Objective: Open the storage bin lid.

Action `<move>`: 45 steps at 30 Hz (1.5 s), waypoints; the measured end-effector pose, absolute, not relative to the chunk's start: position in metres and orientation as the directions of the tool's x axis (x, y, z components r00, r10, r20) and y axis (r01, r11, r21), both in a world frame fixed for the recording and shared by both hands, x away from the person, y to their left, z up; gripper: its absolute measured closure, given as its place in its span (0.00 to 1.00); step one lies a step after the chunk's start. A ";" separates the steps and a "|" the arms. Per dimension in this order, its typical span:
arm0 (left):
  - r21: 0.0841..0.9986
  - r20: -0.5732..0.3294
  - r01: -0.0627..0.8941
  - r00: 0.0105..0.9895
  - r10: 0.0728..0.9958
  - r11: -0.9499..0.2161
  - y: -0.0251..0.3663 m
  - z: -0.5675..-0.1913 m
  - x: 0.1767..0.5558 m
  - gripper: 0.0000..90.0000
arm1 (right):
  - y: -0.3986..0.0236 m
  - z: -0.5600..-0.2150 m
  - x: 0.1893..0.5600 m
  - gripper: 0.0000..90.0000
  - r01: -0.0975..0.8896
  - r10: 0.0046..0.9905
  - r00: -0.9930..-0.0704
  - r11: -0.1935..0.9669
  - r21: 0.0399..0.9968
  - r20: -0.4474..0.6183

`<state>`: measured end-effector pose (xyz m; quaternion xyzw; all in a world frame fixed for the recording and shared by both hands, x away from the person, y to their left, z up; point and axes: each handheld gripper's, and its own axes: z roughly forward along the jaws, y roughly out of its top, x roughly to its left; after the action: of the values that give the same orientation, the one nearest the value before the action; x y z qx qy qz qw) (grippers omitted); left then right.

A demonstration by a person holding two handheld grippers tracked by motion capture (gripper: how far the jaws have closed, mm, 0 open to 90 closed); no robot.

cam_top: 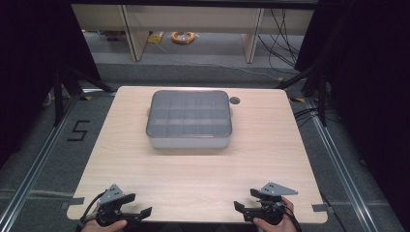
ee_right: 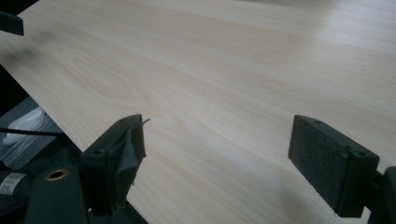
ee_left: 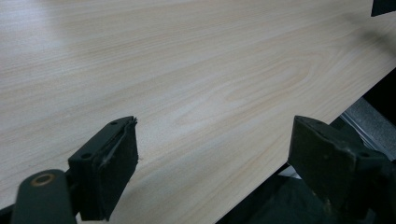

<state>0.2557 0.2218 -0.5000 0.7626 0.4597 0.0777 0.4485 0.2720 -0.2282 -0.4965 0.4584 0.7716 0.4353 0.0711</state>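
While both grippers sit at the near edge of the table [cam_top: 193, 174], nothing is in hand yet, so this reads as the very start. The left gripper [cam_top: 138, 205] rests at the near left corner, jaws spread wide and pointing toward the middle; its own view shows two black pads [ee_left: 109, 170] far apart with bare wood between them. The right gripper [cam_top: 244, 200] mirrors it at the near right corner, jaws just as wide, pointing back toward its partner, and again only wood grain lies between its pads [ee_right: 327, 163].

Well apart from both, toward the far half and about centred, sits the box [cam_top: 188, 121]: a grey, shallow organiser with a translucent lid [cam_top: 189, 113] closed on top, a grid of compartments showing dimly through it. What is inside, I cannot tell. Just beside its far right corner is a small round hole [cam_top: 235, 100] in the tabletop.

My read: the approach is the step coming up. Both hands need to travel far, toward the box, and turn their jaws to face it. The lid looks like the target, so I'd expect one gripper steadying the base while the other finds a lid edge or latch.
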 end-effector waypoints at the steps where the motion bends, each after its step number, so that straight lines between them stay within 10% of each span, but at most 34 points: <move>1: 0.755 -0.291 0.631 0.565 0.772 -0.177 0.222 -0.500 0.256 0.17 | -0.229 -0.496 0.272 0.22 0.645 0.776 -0.564 0.200 0.738 0.283; 45: 0.771 -0.381 0.636 0.503 0.776 -0.034 0.225 -0.476 0.334 0.17 | -0.233 -0.479 0.350 0.22 0.613 0.738 -0.557 0.057 0.788 0.380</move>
<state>0.3343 0.2254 -0.4761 0.7155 0.4934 0.0716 0.4894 0.3502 -0.2331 -0.4795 0.4665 0.7242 0.5040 0.0621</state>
